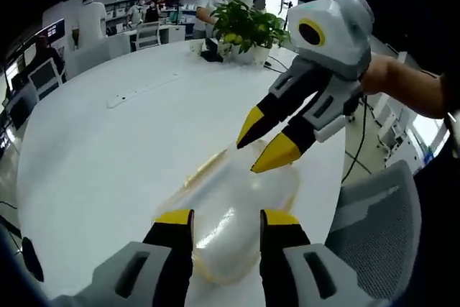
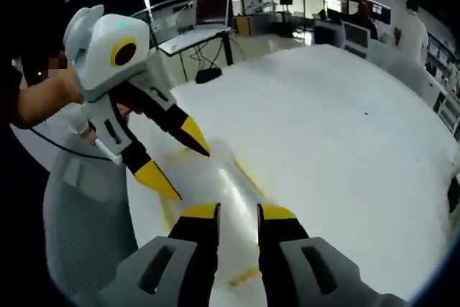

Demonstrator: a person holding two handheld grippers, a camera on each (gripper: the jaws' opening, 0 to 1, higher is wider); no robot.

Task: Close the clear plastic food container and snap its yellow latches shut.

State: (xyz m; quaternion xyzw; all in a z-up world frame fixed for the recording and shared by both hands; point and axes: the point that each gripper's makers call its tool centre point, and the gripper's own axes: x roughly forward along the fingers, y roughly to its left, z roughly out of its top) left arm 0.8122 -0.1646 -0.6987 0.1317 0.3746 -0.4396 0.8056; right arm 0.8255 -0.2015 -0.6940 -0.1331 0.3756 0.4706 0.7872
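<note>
- Clear plastic food container (image 1: 230, 213): lies on the white table (image 1: 108, 156) near its edge, directly ahead of both grippers. In the right gripper view the container (image 2: 215, 185) shows pale and blurred.
- Yellow latches: one latch (image 1: 203, 168) runs along the container's far-left side in the left gripper view; yellow strips (image 2: 248, 174) border the container in the right gripper view. Latch position — snapped down or raised — cannot be determined.
- Left gripper (image 1: 226, 217): jaws parted, one yellow tip on each side of the container's near end; contact with the plastic cannot be confirmed. In the right gripper view it (image 2: 176, 156) enters from the left, a hand gripping its body.
- Right gripper (image 2: 238, 211): jaws parted with a narrow gap, nothing grasped, poised over the container. In the left gripper view it (image 1: 267, 141) points down at the container's far end — tips just above it.
- Surroundings: a grey mesh chair (image 1: 374, 213) beside the table edge; a potted plant (image 1: 248, 26) and a power strip (image 1: 144, 90) farther along the table.
</note>
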